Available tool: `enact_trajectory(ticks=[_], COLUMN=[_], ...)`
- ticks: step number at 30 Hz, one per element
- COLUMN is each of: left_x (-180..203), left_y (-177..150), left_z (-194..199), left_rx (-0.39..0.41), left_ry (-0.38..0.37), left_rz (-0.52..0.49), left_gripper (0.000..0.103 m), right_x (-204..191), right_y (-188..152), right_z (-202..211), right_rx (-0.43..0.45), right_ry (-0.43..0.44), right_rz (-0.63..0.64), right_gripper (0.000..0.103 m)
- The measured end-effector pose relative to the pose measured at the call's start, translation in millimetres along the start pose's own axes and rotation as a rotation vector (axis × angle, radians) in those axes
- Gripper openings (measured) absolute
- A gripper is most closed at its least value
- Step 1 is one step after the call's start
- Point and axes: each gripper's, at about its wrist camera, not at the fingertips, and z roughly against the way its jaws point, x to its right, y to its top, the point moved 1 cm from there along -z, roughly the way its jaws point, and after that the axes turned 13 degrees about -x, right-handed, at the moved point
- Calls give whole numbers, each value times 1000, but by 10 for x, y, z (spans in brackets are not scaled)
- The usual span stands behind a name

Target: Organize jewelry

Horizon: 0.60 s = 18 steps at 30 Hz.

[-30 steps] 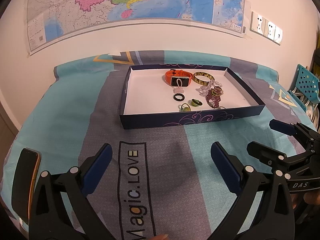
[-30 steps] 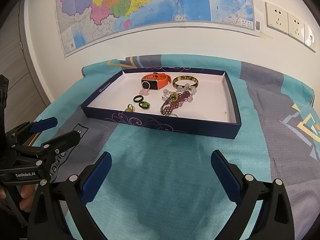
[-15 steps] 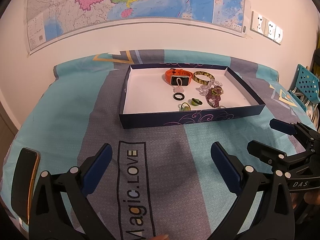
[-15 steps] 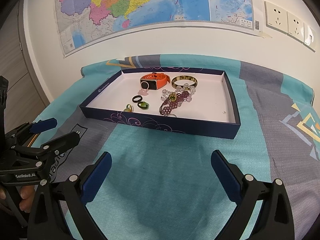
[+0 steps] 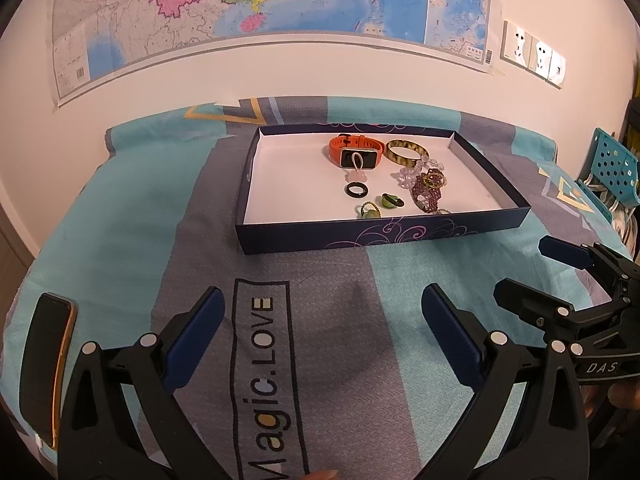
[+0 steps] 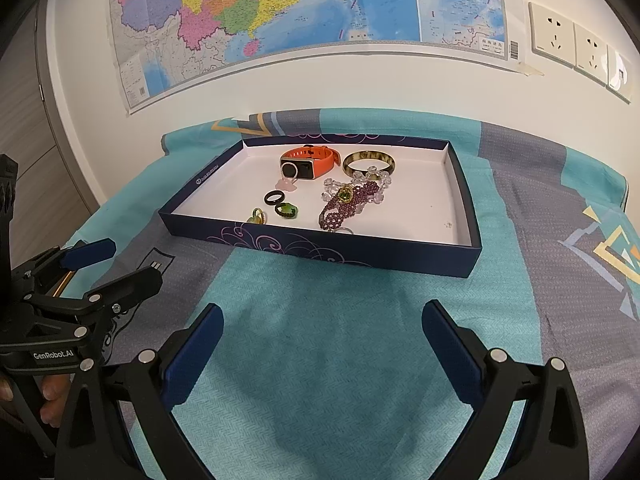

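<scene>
**Jewelry lying together in the box, both grippers waiting before it**

Behind the bed, a big coloured wall map is hanging, with white sockets to its right. The bedspread, teal and grey, is covering the whole surface. On it, toward the far edge, a shallow dark blue box is sitting with its white floor open to view.

The left gripper and the right gripper are both hovering over the near part of the bedspread, well apart from the box. Their fingers are spread wide and are holding nothing.

All the jewelry is lying inside the box, in its right half from the left view; the left half is showing only white floor. An orange watch is resting near the far wall, with a mottled bangle just beside it. A purple bead bracelet is tangled with clear beads. A black ring and two green rings are lying near the front wall. A dark phone is lying at the near left edge of the bedspread.

This picture is fitting two stages: pieces gathered but waiting to be sorted apart, or pieces already put away in the box. I cannot tell which. Any pick among these would be asking for a fine, careful pinch, because the small rings are lying flat and the bracelets are overlapping.
</scene>
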Motion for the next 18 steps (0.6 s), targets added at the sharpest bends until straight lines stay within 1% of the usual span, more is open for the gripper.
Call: enact_trajectory(ticks=[18], left_x=[13], left_y=[-22], left_z=[-34], left_rx=[-7], left_ry=[-2], left_rz=[-1], left_gripper=[97], right_x=[7], right_y=[2], right_z=[-8], right_rx=[-7], right_ry=[4], right_rz=[-6], right_gripper=[96])
